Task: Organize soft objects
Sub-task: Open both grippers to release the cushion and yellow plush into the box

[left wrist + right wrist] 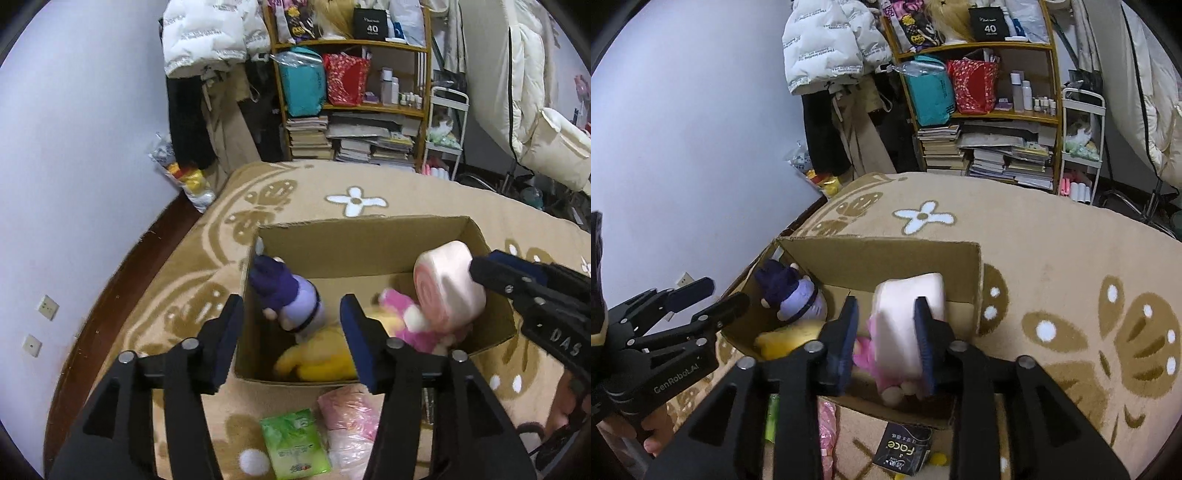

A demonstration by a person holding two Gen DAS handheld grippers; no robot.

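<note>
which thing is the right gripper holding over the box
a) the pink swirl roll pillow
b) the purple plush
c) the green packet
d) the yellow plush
a: the right gripper has its fingers closed on the pink swirl roll pillow above the cardboard box, while the purple plush and yellow plush lie inside and the green packet sits on the blanket.

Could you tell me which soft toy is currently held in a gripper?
The pink swirl roll cushion, clamped by the right gripper; the others lie loose in the box.
</note>
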